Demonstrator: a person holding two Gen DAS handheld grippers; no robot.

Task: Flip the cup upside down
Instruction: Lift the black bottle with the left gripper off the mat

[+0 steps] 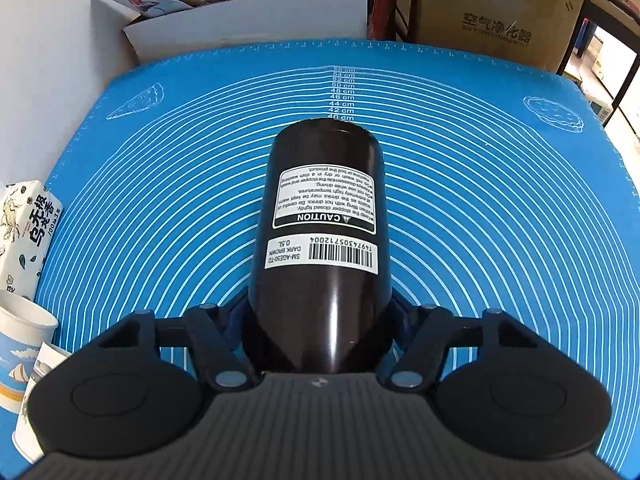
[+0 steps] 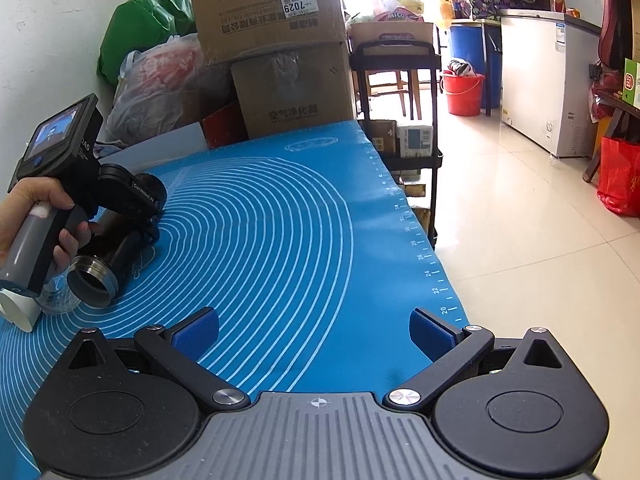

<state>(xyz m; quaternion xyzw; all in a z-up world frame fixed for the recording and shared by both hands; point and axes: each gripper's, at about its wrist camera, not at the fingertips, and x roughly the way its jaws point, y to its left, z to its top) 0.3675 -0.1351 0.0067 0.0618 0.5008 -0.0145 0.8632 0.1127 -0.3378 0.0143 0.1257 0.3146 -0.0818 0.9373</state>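
Note:
The cup is a dark brown 0.5 L flask [image 1: 320,240] with white caution and barcode labels. It lies lengthwise between my left gripper's [image 1: 318,320] blue pads, closed base pointing away from the camera. The left gripper is shut on its body near the mouth end. In the right wrist view the flask [image 2: 108,264] is tilted low over the blue mat [image 2: 280,220], its open threaded mouth facing the camera, held by the left gripper [image 2: 140,228] in a hand. My right gripper [image 2: 314,334] is open and empty above the mat's near right part.
A blue mat [image 1: 500,220] with white rings covers the table. A tissue pack [image 1: 24,236] and paper cups [image 1: 20,352] stand at its left edge. Cardboard boxes [image 2: 288,92] and bags line the far side. The table's right edge [image 2: 412,216] drops to the floor beside a black cart.

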